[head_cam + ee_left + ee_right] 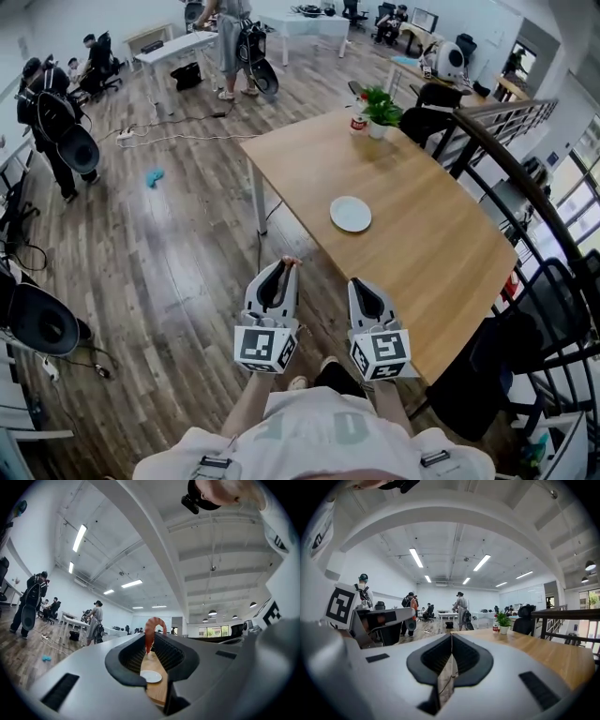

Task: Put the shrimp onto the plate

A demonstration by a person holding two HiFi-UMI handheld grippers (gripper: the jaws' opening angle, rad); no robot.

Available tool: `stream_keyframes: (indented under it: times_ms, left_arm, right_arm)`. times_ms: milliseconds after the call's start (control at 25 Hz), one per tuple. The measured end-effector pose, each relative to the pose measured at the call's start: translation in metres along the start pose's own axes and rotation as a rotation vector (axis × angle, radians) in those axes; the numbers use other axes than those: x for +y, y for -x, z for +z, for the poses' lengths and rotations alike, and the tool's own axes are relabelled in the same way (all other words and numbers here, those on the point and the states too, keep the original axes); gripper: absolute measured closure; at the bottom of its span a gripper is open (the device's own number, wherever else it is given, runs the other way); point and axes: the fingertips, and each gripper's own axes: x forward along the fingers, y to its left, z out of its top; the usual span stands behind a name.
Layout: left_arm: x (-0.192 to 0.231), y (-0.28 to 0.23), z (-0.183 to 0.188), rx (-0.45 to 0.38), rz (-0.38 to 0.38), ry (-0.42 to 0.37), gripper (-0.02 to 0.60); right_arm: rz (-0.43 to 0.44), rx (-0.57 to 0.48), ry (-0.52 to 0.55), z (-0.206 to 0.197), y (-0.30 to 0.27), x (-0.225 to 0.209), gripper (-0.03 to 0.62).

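Your left tongs (pixel 284 268) grasp the shrimp (pixel 151 631) at their tips, so the pickup is done. The plate (pixel 351 214) sits bare on the desk (pixel 431 253), well ahead of them. Your right tongs (pixel 357 283) are clenched on nothing. Delivery is left.

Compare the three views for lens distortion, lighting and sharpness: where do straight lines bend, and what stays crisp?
Head view: fisheye bows the table edges and floor planks; light even, plate crisp. Left gripper view: dark round vignette, ceiling beam curved, strip lights blown white, shrimp sharp. Right gripper view: overhead beam arches, potted plant clear.
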Motion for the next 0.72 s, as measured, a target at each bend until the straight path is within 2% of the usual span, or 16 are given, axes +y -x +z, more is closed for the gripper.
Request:
stream_keyframes:
  times_ms: [80, 240, 520, 720]
  left_arm:
    - [0.006, -0.006, -0.006, 0.003, 0.007, -0.01, 0.517]
    - [0.021, -0.033, -0.013, 0.02, 0.035, -0.015, 0.517]
    - [0.032, -0.118, -0.002, -0.005, 0.04, -0.054, 0.517]
    - [0.028, -0.172, -0.009, -0.001, 0.021, -0.076, 0.517]
  right_arm:
    - [0.026, -0.004, 0.028, -0.003, -0.013, 0.0, 0.574]
    - [0.024, -0.016, 0.069, 0.007, -0.043, -0.018, 0.574]
    - [0.047, -0.06, 0.04, 0.034, -0.105, -0.068, 0.573]
    - [0.043, -0.074, 0.016, 0.038, -0.142, -0.111, 0.573]
